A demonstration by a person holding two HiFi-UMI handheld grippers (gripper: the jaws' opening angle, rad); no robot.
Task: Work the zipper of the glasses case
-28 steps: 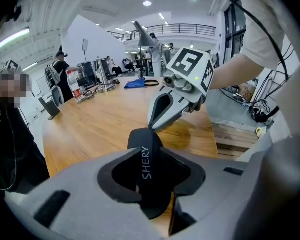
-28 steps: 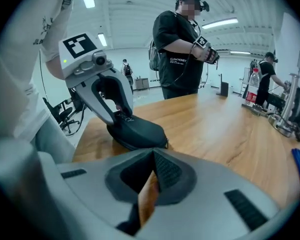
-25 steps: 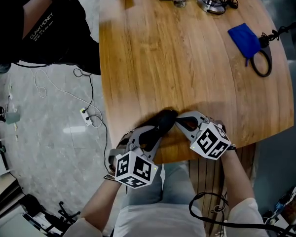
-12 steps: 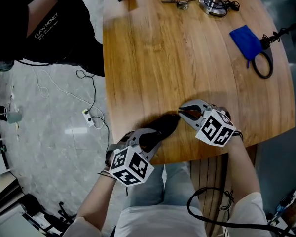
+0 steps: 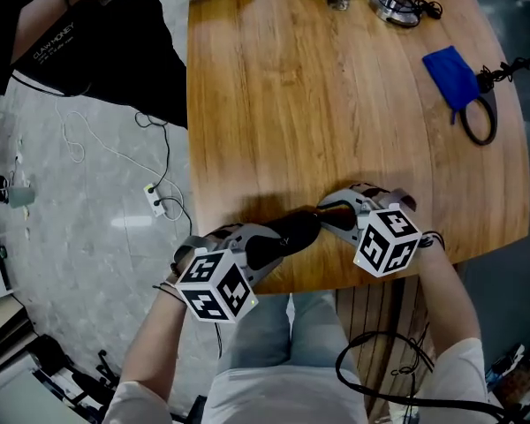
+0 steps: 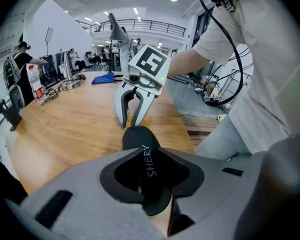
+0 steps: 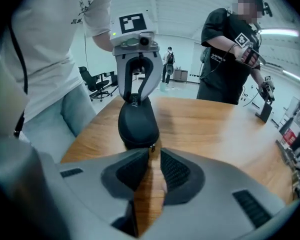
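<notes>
Case: the black glasses case (image 5: 287, 234) lies on the wooden surface (image 5: 336, 104), close to its near edge, between the two tongs.
Left tongs: the left tongs (image 6: 145, 158) are clamped on one end of the case. They have just been closing, with the case between the pads.
Right tongs: the right tongs (image 6: 130, 122) stand narrowly apart with nothing between the pads. The zipper pull (image 7: 151, 148) is just ahead of their tips.
Step in hand: probably catching the pull.
Doing it well: ease the tips forward until the small pull sits between the ribbed pads, then close. Pinch it deep, since it looks likely to slip. Draw along the seam's curve.
Support: a firm left grip should stop the case swinging.
Risk: a tug toward the edge could drag the case off.
</notes>
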